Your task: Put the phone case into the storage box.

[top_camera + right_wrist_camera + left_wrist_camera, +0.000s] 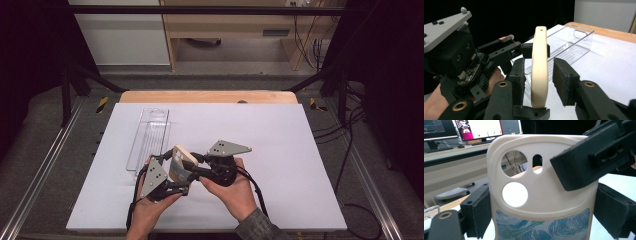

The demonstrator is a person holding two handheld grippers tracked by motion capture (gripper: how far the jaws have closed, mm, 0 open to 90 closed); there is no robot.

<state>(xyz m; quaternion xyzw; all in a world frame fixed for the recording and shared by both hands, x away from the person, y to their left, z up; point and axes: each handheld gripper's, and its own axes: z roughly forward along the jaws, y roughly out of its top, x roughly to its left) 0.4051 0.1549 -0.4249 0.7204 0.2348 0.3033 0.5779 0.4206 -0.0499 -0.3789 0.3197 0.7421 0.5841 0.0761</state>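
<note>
A cream phone case with a blue swirl print stands upright above the white table, near its front. My left gripper is shut on it; in the left gripper view its pads press both long sides of the case. My right gripper comes in from the right and is open. In the right gripper view the case shows edge-on between the pads, with a gap on the right side. One right jaw crosses the case's upper corner in the left gripper view.
A clear plastic tray lies lengthwise on the white sheet just behind and left of the hands, also seen beyond the case as the tray. A wooden table edge runs along the far side.
</note>
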